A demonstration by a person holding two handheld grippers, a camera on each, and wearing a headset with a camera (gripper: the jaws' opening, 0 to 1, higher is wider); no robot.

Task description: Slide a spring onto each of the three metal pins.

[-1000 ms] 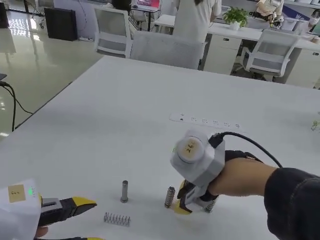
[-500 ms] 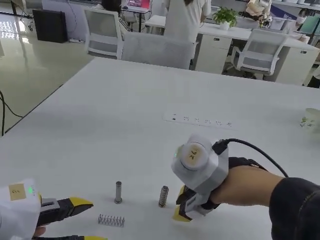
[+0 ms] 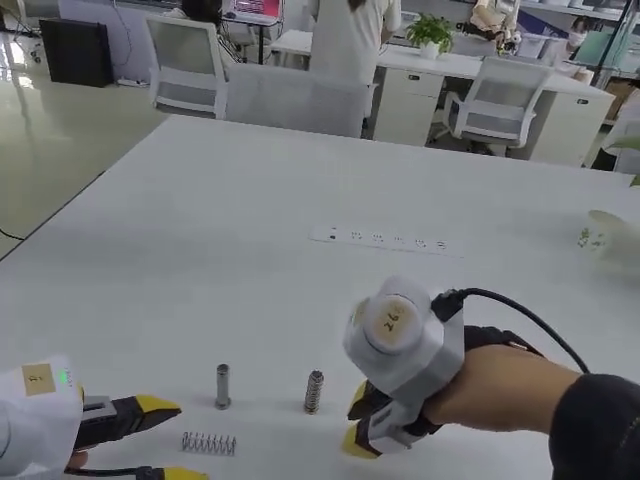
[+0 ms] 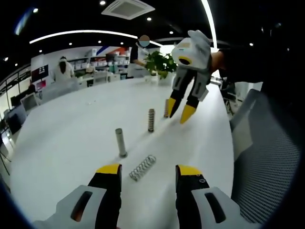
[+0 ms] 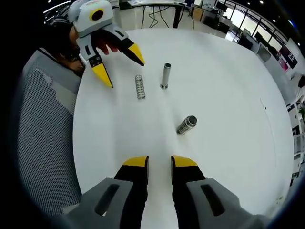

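Metal bare pin point(image 3: 222, 385) is waiting for the loose spring point(image 3: 208, 443) at six o'clock, sprung pin point(image 3: 314, 391) is standing done, left gripper point(image 4: 148, 169) wide, right gripper point(image 5: 159, 161) narrow, both empty.

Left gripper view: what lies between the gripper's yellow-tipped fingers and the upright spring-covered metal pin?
A loose silver coil spring lies flat on the white table there, seen in the left gripper view.

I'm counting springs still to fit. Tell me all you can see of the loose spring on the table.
The loose spring is a slim coil of silvery, metal-looking wire, lying on its side on the white table. It rests ahead of the open left gripper, near the bare pin, touching only the table.
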